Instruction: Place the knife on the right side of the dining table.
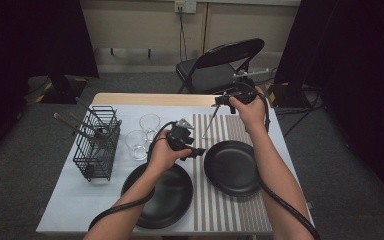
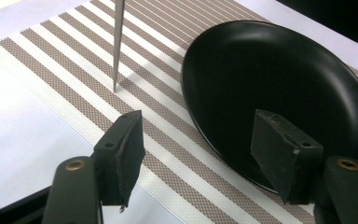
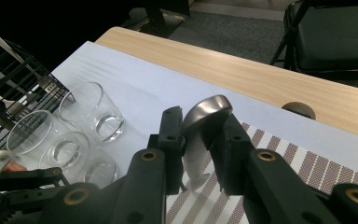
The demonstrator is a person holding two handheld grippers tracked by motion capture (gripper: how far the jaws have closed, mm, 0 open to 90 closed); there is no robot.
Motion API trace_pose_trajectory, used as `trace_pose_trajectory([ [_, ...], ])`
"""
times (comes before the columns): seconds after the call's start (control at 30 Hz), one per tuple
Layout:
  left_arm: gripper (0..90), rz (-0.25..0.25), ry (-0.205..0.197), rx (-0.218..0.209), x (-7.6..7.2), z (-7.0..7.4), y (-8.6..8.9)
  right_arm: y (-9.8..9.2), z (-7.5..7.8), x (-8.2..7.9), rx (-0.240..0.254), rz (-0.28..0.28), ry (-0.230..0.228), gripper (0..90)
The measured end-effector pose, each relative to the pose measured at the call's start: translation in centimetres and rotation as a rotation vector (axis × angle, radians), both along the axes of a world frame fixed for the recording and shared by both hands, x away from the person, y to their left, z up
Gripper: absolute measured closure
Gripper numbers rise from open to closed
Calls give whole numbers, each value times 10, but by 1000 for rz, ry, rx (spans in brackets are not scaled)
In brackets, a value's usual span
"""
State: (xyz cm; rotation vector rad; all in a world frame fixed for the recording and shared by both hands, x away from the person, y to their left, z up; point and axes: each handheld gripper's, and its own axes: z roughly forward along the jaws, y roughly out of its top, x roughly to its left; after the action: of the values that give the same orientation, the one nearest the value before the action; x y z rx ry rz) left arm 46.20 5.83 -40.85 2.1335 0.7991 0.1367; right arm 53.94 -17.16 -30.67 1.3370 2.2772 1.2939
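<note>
Where the high view looks down on the table, the right gripper (image 1: 223,100) sits in the upper centre of the frame, clamped on the handle of a slim metal knife (image 1: 209,121) that hangs point-down to the striped placemat (image 1: 223,210). The left gripper (image 1: 196,151) lies at frame centre, between two matte black round plates (image 1: 156,200), one lower left of it, one to its right. Left of centre: two clear glasses (image 1: 149,125); further left, a black wire rack (image 1: 99,145) holding utensils. A folding chair (image 1: 220,65) stands beyond the table at upper centre.

In the left gripper view, the rubber-padded jaws stand apart with nothing between them; the near rim of a glossy black plate (image 2: 279,79) fills the right half, and the knife blade (image 2: 118,42) drops from the top edge to touch the woven brown-and-white mat (image 2: 51,70) at upper left.

In the right gripper view, the jaws pinch the knife's rounded brushed-steel handle end (image 3: 205,116) at centre. The glasses (image 3: 91,112), thick-based, stand at left; bare wood table edge (image 3: 242,74) crosses the upper right.
</note>
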Motion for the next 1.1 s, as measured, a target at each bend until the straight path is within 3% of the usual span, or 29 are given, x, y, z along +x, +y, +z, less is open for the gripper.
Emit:
trace_pose_trajectory([
  [0.13,351,14,1,-12,3,-2,-2,-1,-1,0,3,0,-5,750],
  [0.37,354,13,1,11,9,-6,-3,-3,-1,0,7,-4,-4,751],
  [0.8,372,21,-1,6,18,-10,-13,-1,-1,1,3,2,-7,751],
  [1.1,397,39,-3,26,24,-12,-18,-6,-2,1,7,-4,1,751],
])
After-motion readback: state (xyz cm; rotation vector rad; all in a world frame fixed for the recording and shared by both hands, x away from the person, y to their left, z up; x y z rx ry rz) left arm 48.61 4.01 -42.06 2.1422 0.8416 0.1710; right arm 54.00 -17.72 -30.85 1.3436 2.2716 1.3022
